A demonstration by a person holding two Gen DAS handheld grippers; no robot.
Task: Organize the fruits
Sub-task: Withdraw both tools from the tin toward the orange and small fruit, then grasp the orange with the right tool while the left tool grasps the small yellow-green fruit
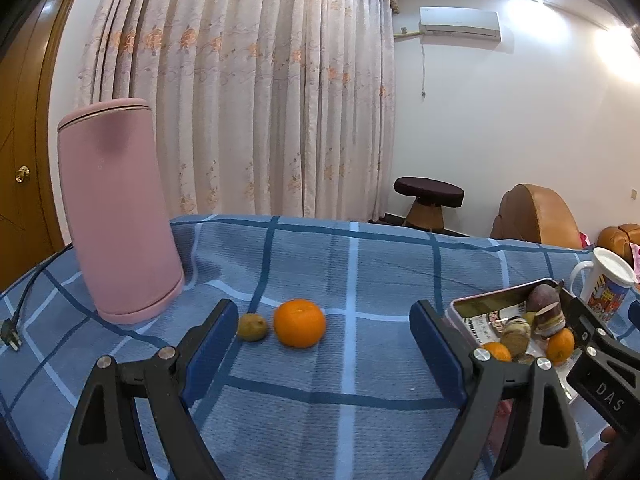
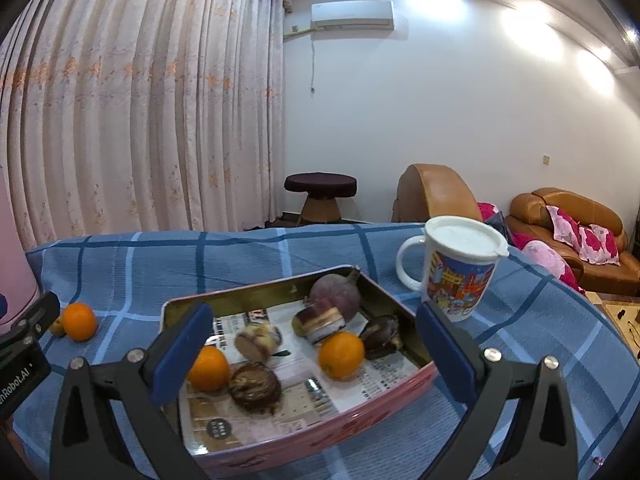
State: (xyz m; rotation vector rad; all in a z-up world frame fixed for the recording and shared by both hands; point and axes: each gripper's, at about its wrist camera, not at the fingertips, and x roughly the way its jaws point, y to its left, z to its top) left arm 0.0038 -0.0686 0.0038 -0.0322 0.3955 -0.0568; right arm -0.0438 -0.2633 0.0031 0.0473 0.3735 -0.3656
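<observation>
left gripper [image 1: 324, 344] fingers spread wide, empty, above the table [image 1: 360, 264]; loose orange [image 1: 299, 323] and kiwi [image 1: 252, 327] touching at 12 o'clock. right gripper [image 2: 312, 352] fingers wide, empty, over tin tray [image 2: 280, 432] holding two oranges [image 2: 342, 354] and dark fruit.
</observation>
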